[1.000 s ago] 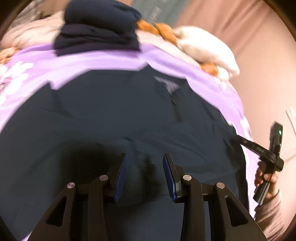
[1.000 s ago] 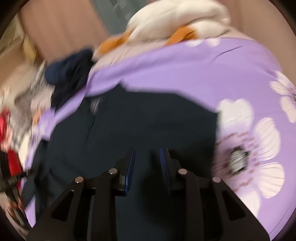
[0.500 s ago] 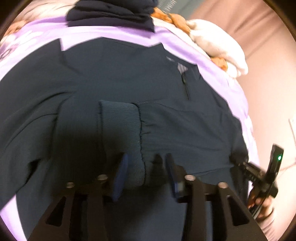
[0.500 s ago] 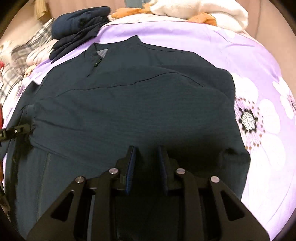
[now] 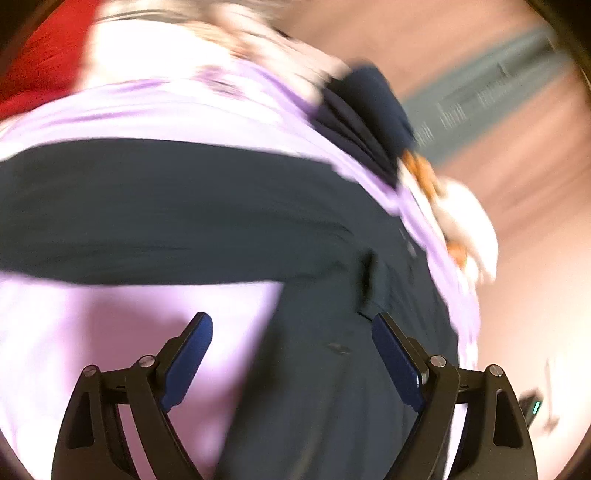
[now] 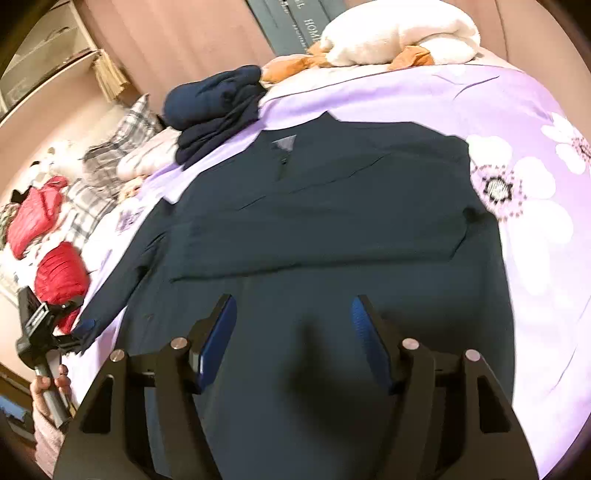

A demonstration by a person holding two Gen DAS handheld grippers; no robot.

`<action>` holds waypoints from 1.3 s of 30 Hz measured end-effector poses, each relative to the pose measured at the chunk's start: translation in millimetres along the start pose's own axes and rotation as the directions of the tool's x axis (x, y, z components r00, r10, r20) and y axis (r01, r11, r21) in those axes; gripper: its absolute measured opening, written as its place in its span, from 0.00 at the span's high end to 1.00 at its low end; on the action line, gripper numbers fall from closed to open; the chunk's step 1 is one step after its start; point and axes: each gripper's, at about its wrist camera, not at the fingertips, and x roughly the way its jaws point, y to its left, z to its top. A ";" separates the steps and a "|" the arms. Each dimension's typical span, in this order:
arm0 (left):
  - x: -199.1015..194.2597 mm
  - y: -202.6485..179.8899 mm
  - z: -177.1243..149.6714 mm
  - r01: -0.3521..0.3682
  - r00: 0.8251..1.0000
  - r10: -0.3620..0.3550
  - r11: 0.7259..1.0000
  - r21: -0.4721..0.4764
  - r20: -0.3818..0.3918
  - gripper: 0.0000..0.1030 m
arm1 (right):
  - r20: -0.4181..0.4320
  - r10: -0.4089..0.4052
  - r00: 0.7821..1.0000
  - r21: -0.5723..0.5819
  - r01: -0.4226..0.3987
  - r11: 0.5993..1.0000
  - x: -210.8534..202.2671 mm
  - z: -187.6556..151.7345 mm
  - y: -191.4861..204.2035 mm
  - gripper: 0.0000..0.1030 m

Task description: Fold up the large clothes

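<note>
Over the dark jacket (image 6: pixel 332 221) both tools, left (image 5: pixel 291 354) and right (image 6: pixel 293 332), hang spread, gripping nothing.

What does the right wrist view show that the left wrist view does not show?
Only the right wrist view shows the open right gripper above the jacket's body, one sleeve folded across the chest, the plaid bedding, a red puffy garment and the person's left hand. Only the left wrist view, which is blurred, shows the open left gripper over the jacket's edge. Both show the dark jacket on the purple floral bedspread, the folded navy pile and the white plush toy.
</note>
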 end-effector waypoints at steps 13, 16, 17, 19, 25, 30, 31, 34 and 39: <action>-62.7 148.2 -0.3 0.120 0.975 -0.015 0.874 -0.471 0.220 0.16 | -0.004 0.100 0.995 0.059 -0.099 0.993 -15.7 -49.6 39.2 0.36; -59.4 157.6 5.9 0.138 0.975 -0.032 0.860 -0.491 0.219 0.16 | -0.009 0.100 0.995 0.061 -0.099 0.993 -15.2 -51.1 46.9 0.36; -57.0 158.5 11.4 0.137 0.975 -0.030 0.859 -0.494 0.218 0.16 | -0.008 0.096 0.995 0.059 -0.096 0.994 -16.1 -51.5 47.8 0.36; -53.2 159.4 19.4 0.125 0.973 -0.009 0.859 -0.496 0.229 0.16 | -0.010 0.089 0.996 0.053 -0.088 0.995 -16.3 -51.5 51.2 0.36; -45.1 170.2 39.8 0.048 0.972 0.078 0.859 -0.509 0.223 0.59 | -0.016 0.072 0.997 0.051 -0.071 0.996 -14.3 -50.9 52.0 0.36; -46.1 164.2 42.0 -0.038 0.972 0.145 0.875 -0.482 0.187 0.81 | -0.023 0.057 0.998 0.079 -0.055 0.995 -10.7 -53.0 46.5 0.36; -48.2 159.0 43.7 -0.049 0.969 0.154 0.884 -0.464 0.192 0.82 | -0.024 0.055 0.998 0.082 -0.053 0.995 -10.2 -53.5 45.7 0.36; -58.5 130.4 60.5 -0.067 0.963 0.159 0.922 -0.381 0.215 0.85 | -0.027 0.054 0.998 0.093 -0.051 0.994 -8.2 -54.4 43.0 0.36; -77.0 45.5 97.2 -0.063 0.955 0.112 0.982 -0.180 0.274 0.85 | -0.021 0.068 0.997 0.095 -0.066 0.993 -7.2 -55.9 39.0 0.36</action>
